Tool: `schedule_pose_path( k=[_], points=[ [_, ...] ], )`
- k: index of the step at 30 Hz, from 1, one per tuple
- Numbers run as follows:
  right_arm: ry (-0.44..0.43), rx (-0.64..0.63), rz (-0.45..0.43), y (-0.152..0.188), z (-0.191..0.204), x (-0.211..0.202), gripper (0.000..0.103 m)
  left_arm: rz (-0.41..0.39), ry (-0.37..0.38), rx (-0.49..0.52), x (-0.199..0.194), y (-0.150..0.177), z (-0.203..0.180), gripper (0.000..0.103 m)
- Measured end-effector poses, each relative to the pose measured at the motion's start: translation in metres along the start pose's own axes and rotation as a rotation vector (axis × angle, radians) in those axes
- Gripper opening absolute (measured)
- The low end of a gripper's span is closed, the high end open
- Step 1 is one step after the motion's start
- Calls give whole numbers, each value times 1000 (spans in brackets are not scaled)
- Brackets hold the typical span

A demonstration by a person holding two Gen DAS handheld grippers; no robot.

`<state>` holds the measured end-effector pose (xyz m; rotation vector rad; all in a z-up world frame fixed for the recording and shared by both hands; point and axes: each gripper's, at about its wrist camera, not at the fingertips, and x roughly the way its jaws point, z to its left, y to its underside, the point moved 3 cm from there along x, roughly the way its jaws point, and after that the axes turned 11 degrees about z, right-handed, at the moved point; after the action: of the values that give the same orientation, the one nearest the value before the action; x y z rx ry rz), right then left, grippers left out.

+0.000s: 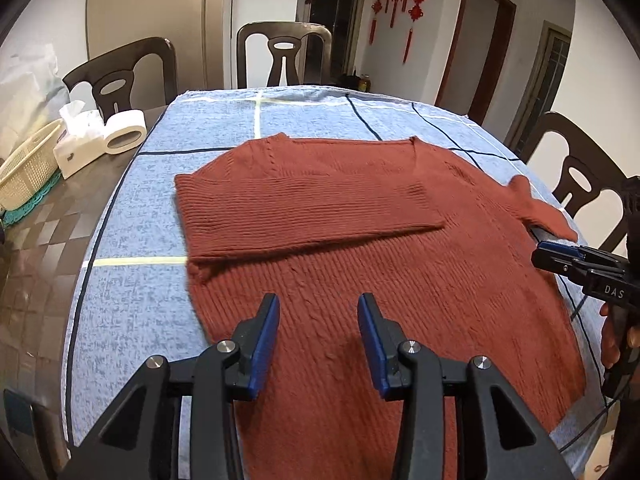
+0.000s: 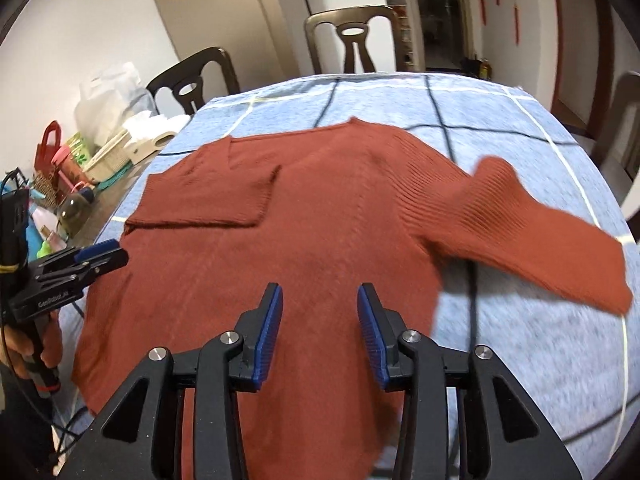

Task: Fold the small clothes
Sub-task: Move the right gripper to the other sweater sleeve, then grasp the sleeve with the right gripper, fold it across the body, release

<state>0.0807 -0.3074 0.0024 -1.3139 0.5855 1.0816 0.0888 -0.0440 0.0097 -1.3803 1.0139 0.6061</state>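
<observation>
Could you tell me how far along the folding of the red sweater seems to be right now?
Early on. Done: the left sleeve is folded across the chest of the sweater. In hand: nothing; the left claw and right claw hover open over the body. Left: the right sleeve lies spread out on the blue cloth, and the body is unfolded.

The rust-red sweater [image 1: 360,248] covers the middle of the worktop [image 1: 132,312], with bare blue cloth open on its far side and along its left edge. Further left of the sweater stands clutter — a toilet roll [image 1: 126,132], a tissue box [image 1: 78,148] and a woven basket [image 1: 26,168]. Chairs [image 1: 284,54] ring the worktop beyond the sweater. Right of the sweater, its loose sleeve [image 2: 540,240] lies across the cloth.
</observation>
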Motion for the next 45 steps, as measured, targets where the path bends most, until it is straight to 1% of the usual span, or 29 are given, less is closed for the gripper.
schedule_pose_path(
  k=[6,11,15,20,22,25,29,32,35,38,40,42,43,45],
  points=[
    [-10,58,-23,5,-17,-6,43,-2,1,-1,0,-5,-9,45],
    [-8,112,-42,6,-35,-11,44,-4,-10,20,2,-15,-15,45],
    [2,228,-62,10,-69,-17,45,-14,-16,22,6,-26,-14,46],
    [69,408,-76,20,-118,-26,45,-24,-31,4,18,-36,-6,46],
    [82,472,-82,24,-133,-30,45,-20,-33,-7,23,-37,-1,46],
    [64,539,-106,28,-150,-35,45,-8,-29,-22,31,-36,4,46],
    [64,593,-133,25,-163,-37,45,19,-16,-35,41,-30,6,46],
    [52,634,-159,21,-172,-36,45,22,-10,-37,43,-28,5,46],
    [40,669,-181,20,-182,-36,45,24,4,-39,44,-27,5,50],
    [73,682,-199,18,-187,-37,45,24,1,-31,45,-27,2,54],
    [84,685,-200,15,-189,-36,42,25,-2,-22,46,-26,0,56],
    [102,692,-190,12,-193,-34,22,26,-3,-20,46,-27,0,57],
    [96,692,-186,10,-195,-32,19,25,-2,-21,46,-27,0,57],
    [79,679,-186,6,-194,-33,11,24,2,-23,46,-27,1,57]
  ],
)
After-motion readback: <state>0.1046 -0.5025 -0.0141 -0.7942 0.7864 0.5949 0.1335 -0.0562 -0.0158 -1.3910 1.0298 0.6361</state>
